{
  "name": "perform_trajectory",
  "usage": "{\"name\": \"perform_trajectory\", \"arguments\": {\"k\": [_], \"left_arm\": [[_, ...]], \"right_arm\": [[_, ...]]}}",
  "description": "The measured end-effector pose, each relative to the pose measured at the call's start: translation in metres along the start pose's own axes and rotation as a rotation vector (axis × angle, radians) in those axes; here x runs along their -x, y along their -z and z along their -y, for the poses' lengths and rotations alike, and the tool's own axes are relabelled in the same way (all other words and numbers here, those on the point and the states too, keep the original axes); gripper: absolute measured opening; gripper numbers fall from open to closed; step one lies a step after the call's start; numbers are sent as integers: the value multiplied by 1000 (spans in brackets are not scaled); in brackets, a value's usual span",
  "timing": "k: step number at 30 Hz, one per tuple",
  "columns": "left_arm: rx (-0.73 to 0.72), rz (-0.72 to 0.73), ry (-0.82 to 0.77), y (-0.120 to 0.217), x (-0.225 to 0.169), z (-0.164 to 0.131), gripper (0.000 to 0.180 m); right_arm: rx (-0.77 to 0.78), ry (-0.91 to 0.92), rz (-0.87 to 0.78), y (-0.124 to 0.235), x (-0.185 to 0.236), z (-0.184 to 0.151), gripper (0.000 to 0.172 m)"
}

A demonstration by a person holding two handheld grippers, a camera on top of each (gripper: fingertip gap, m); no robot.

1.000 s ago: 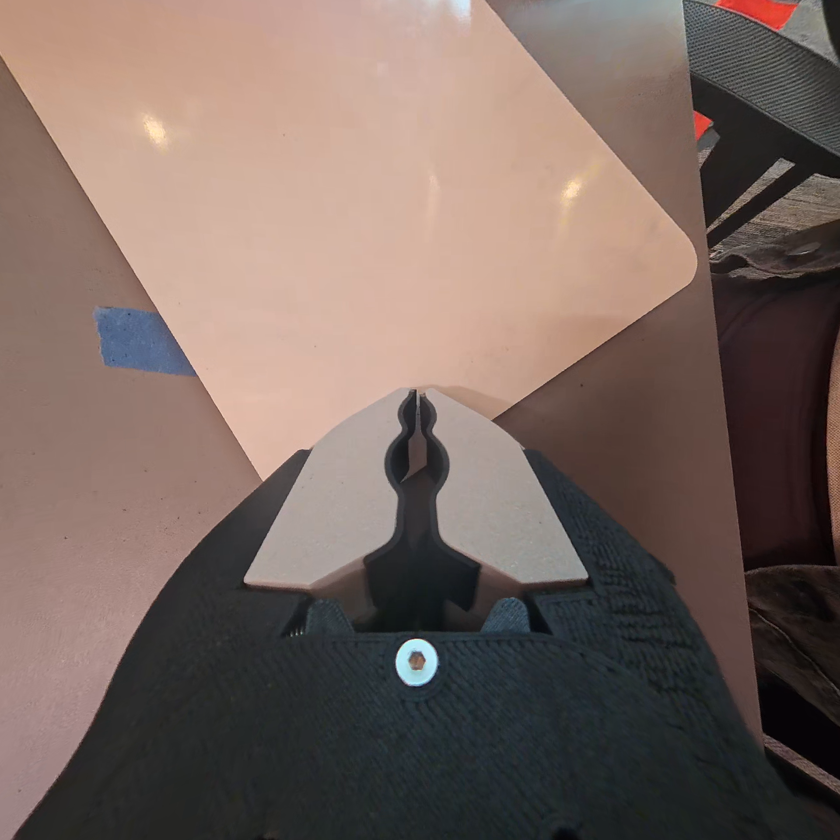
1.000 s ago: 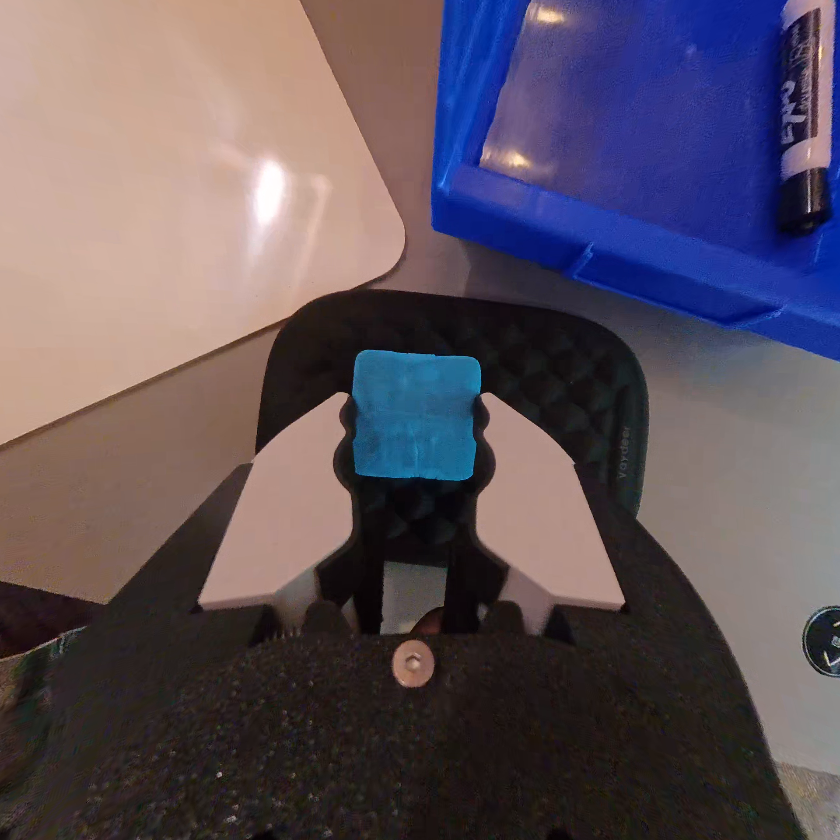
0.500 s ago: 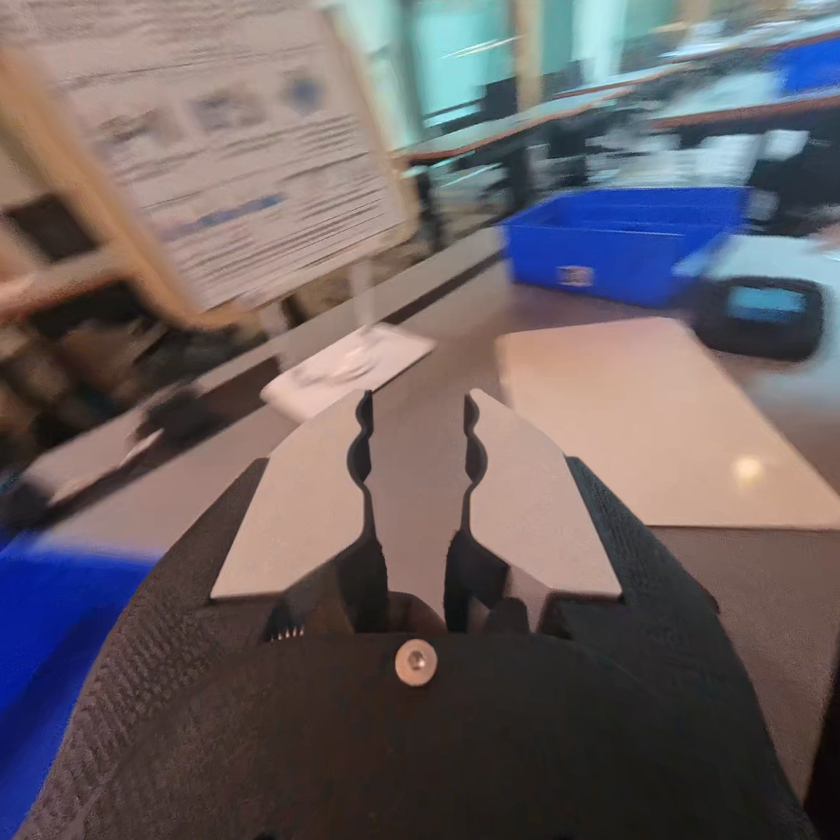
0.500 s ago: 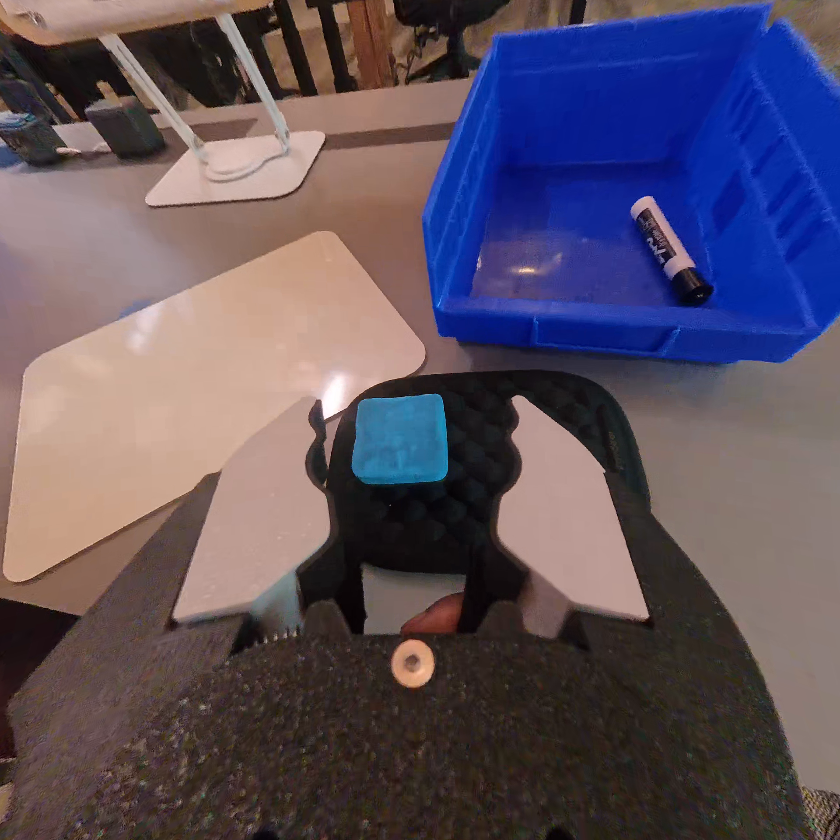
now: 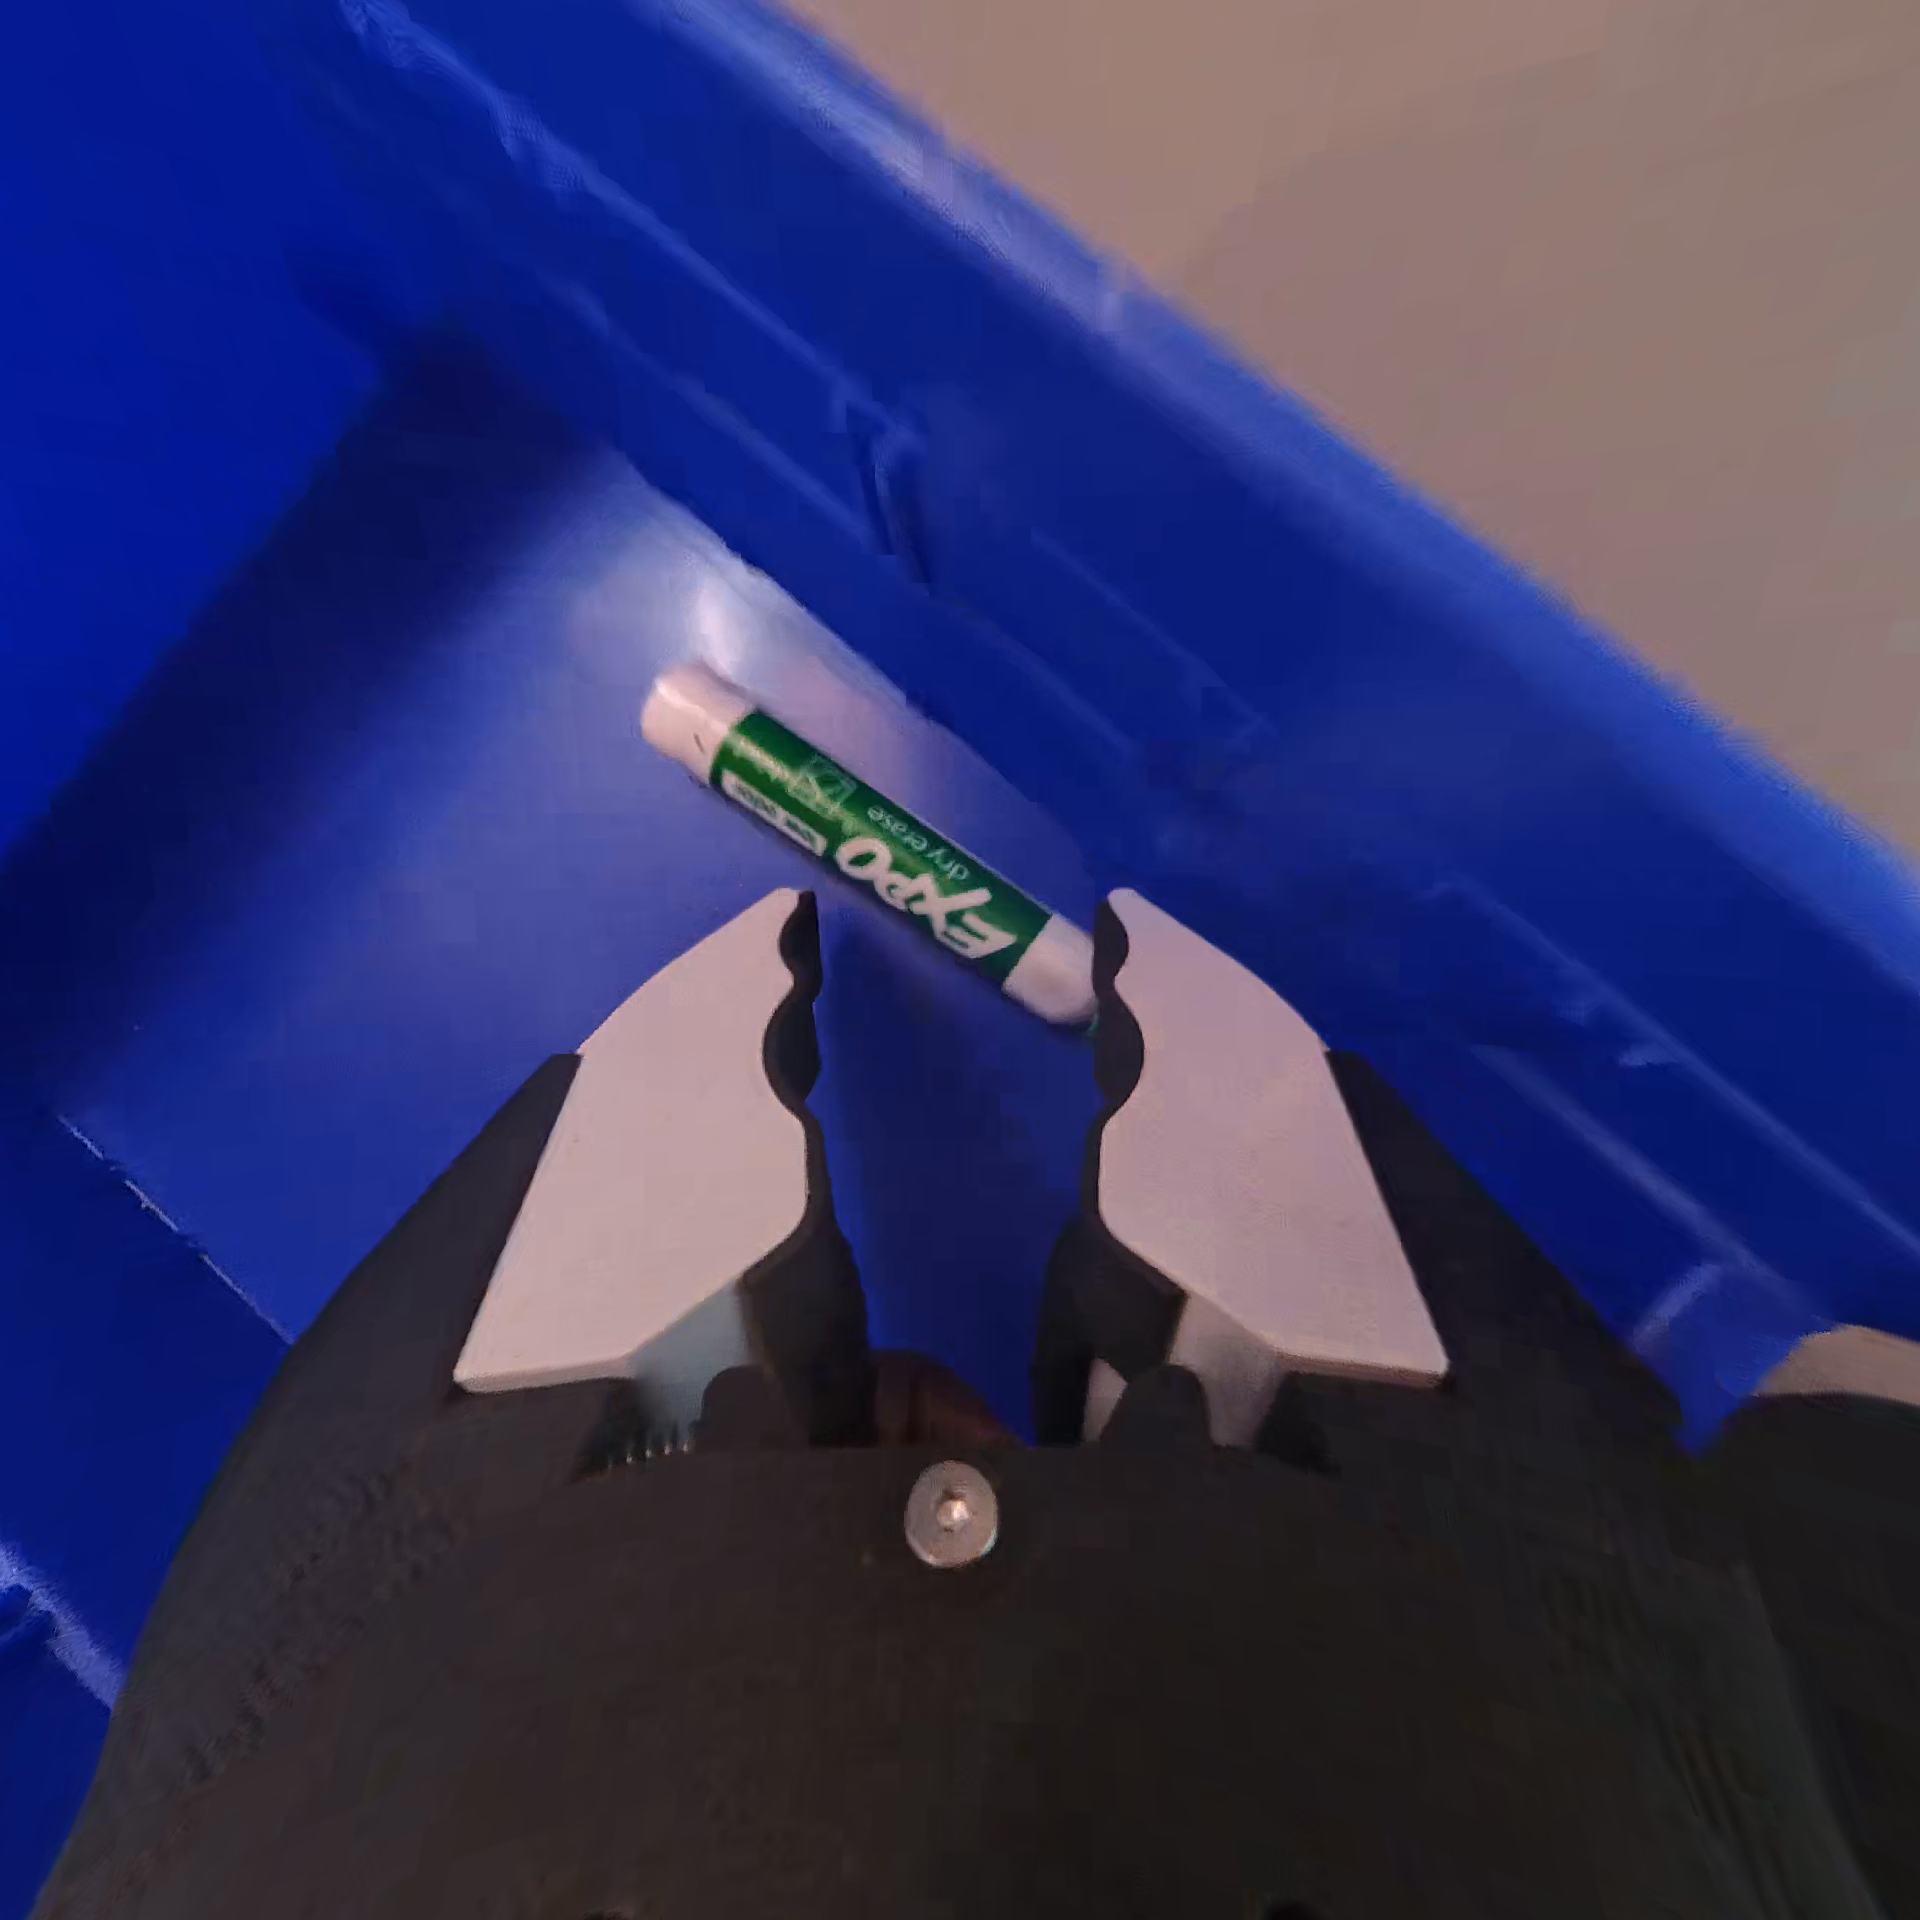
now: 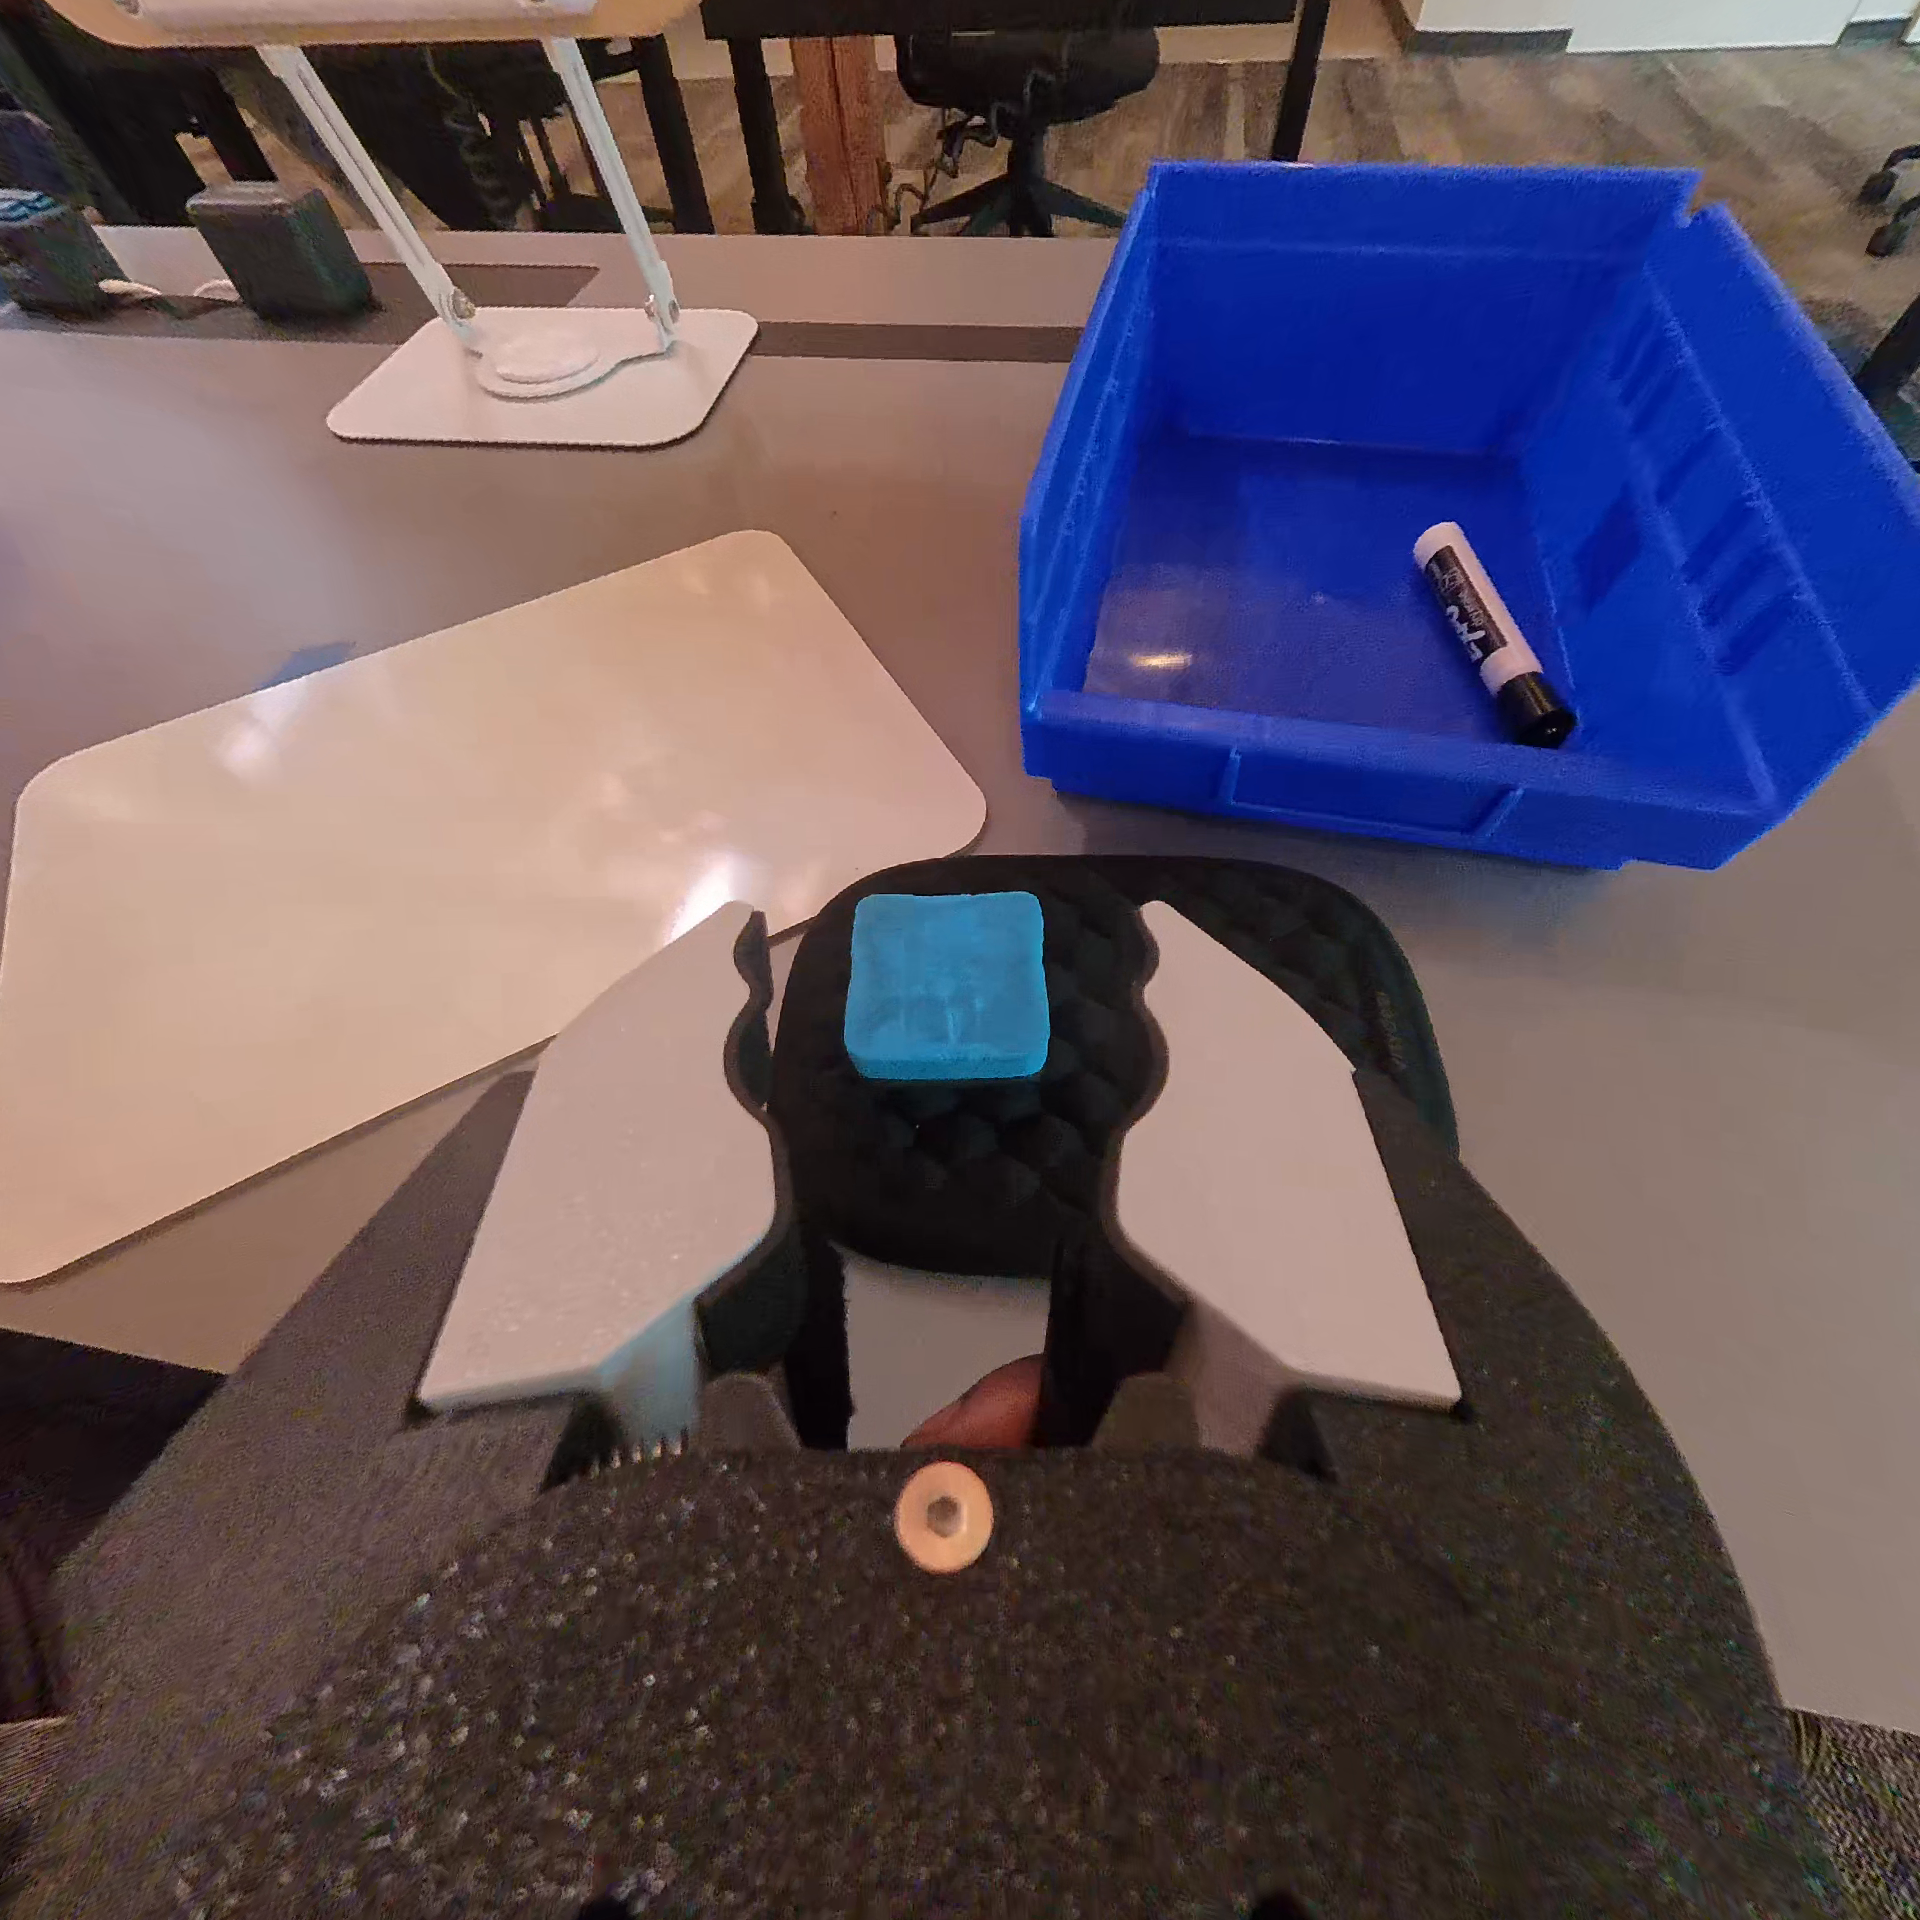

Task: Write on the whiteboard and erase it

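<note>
Left wrist view: the left gripper (image 5: 954,961) is seen poised inside a blue plastic bin (image 5: 1299,665), its jaws spread apart and nothing held between them. A green-labelled dry-erase marker (image 5: 868,847) is shown lying on the bin floor close to the side wall, slanted across the line of the fingers; its near end is lost behind the right fingertip (image 5: 1127,935), so contact there cannot be told, while the left fingertip (image 5: 779,925) is set clear of the barrel. The picture is slightly blurred.

Right wrist view: the right gripper (image 6: 945,940) is held open above a black, quilted whiteboard eraser (image 6: 956,1153) topped with a light-blue square grip block (image 6: 945,987). The eraser is seen resting on the grey tabletop (image 6: 1558,1091), just beside the near corner of the whiteboard (image 6: 447,831), and neither pad is pressed against it. The whiteboard is shown flat and unmarked. A second blue bin (image 6: 1351,810) is placed to the board's right, with a black-capped marker (image 6: 1481,634) inside. A white stand base (image 6: 551,379) is visible farther back.

The step in hand is judged to be the fetching of a marker, writing not yet begun. The next move is expected to call for the left jaws to be squared across the green marker's barrel, lowered around it and shut before it is lifted out toward the board.
</note>
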State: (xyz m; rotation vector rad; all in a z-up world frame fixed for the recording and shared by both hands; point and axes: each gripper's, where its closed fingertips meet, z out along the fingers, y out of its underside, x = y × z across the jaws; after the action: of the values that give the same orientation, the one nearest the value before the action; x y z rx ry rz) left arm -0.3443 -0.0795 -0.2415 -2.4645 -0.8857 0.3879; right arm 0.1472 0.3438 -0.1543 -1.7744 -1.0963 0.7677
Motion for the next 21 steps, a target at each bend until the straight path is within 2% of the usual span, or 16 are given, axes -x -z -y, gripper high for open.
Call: {"name": "perform_trajectory", "arguments": {"k": [2, 5, 6, 8, 12, 14, 17, 20, 21], "left_arm": [[37, 3, -11, 0, 3, -7, 49], [136, 86, -66, 10, 19, -24, 49], [149, 81, -91, 12, 19, -28, 44], [128, 38, -140, 11, 15, -30, 23], [62, 115, -195, 15, 32, -32, 18], [-99, 148, -139, 30, 39, -19, 17], [-484, 64, -136, 80, 19, 20, 17], [-863, -266, -209, 150, -52, 56, 17], [-946, -359, -234, 172, -76, 62, 17]], "right_arm": [[-1, -4, -11, 2, -3, -2, 66], [8, -21, -15, 2, -6, -8, 64], [9, -25, -12, 1, -6, -10, 64], [12, -29, 1, -2, -4, -12, 63], [22, -21, 36, -9, 7, -16, 62], [-9, -24, 94, -10, 20, -10, 59], [-129, -40, 315, -12, 68, 15, 56], [-241, -29, 613, -13, 141, 43, 56], [-260, -13, 719, -13, 169, 50, 56]]}}
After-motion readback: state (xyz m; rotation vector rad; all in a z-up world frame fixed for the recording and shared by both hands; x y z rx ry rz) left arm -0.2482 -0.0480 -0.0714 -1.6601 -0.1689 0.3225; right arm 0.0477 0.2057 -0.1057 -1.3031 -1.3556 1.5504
